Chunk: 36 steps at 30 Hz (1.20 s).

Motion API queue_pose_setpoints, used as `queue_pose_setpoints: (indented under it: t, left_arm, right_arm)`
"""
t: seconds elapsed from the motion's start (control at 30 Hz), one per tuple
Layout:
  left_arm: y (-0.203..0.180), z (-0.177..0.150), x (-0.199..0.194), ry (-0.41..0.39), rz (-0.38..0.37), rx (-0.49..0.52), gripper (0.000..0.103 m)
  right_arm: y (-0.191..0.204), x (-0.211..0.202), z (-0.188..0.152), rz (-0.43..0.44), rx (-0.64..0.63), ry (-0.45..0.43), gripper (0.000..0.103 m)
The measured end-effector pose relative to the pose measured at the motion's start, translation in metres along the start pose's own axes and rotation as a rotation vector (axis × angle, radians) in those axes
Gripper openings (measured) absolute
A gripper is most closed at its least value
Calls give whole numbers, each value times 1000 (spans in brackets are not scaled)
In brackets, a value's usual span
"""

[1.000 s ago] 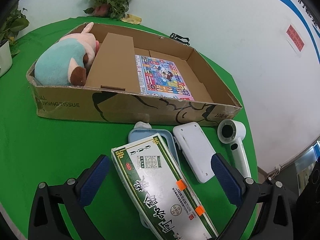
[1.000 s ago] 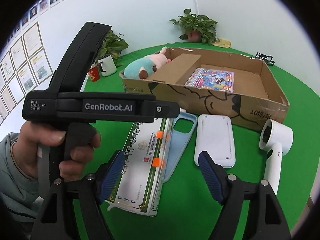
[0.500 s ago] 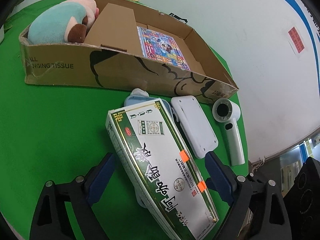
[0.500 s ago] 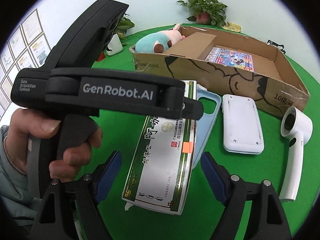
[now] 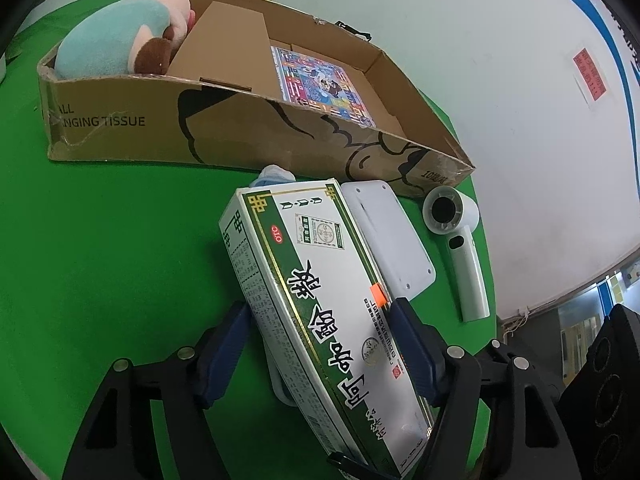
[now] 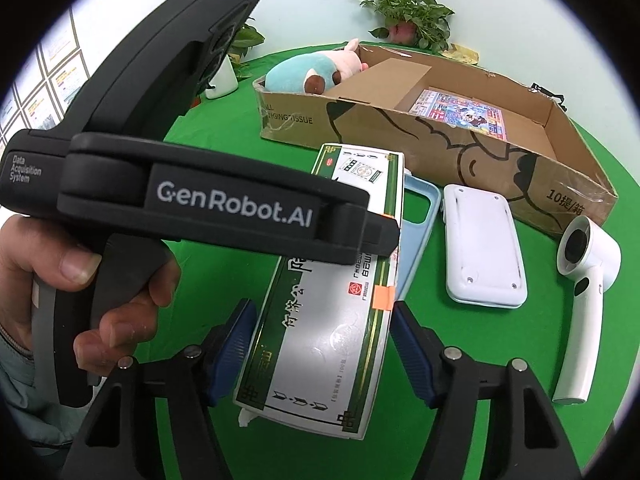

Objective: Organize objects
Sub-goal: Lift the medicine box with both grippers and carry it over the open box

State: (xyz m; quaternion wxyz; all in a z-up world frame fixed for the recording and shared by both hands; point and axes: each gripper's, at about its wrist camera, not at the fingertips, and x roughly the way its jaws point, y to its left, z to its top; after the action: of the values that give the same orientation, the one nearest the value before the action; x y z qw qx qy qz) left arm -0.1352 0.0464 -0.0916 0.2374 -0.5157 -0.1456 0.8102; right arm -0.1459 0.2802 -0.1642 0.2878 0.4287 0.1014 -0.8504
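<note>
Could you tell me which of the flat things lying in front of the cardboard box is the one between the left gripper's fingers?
The green-and-white carton. The left gripper straddles it; the blue phone case and white slab lie free beside it.

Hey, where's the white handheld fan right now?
The white handheld fan lies on the green tablecloth at the right of both views, just right of the flat white device, near the cardboard box corner.

Green tabletop left of medicine box lies open (cardboard box blocks beyond).
</note>
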Motion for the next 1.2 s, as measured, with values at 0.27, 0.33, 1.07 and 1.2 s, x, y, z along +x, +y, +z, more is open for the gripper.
queue_pose_setpoints:
  t: [0.27,0.33,1.07,1.2]
  left_arm:
    - [-14,14,-12,-48,6,48,64]
    - [-20,20,-18,-66,7,67,62]
    - [-92,135,-52,-231,-21,250,61]
    - [-106,159,-51,-242,-22,279,61]
  right_arm:
    - [-5,-8,5,-5,15,-52,67]
    - [-8,-11,9,-10,25,-70,67]
    - [-48,-61,84,-131,48,-286,66]
    - [-65,-68,100,-133,75,-307,66]
